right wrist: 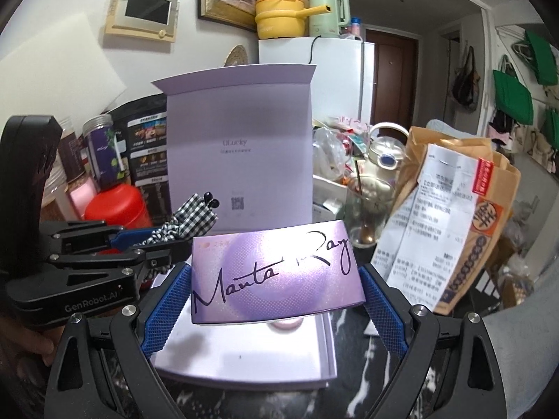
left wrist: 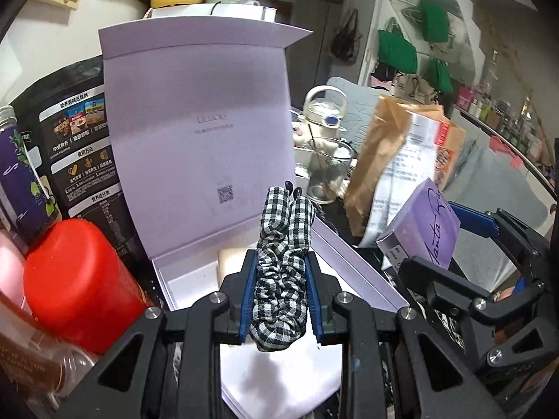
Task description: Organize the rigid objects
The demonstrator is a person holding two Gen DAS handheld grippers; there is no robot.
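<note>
My left gripper point(left wrist: 281, 260) is shut on a black-and-white checked fabric hair clip point(left wrist: 283, 223). It holds the clip above the white tray of an open lilac box point(left wrist: 188, 282), whose lid point(left wrist: 199, 122) stands upright behind. My right gripper point(right wrist: 273, 277) is shut on a purple box with "Manta Ray" script point(right wrist: 244, 262), its blue pads pressing on the box's two ends, and holds it over the same lilac box point(right wrist: 244, 349). The left gripper point(right wrist: 157, 242) with the clip point(right wrist: 190, 218) is close on the left. A cream item point(left wrist: 229, 262) and a pink round item point(right wrist: 284, 324) lie in the tray.
A red canister point(left wrist: 77, 279), a purple-labelled jar point(left wrist: 21, 174) and a black pouch point(left wrist: 80, 139) crowd the left of the box. To the right stand a glass cup point(right wrist: 367, 209), a cream kettle point(right wrist: 384, 153) and a brown paper bag with a receipt point(right wrist: 454, 216).
</note>
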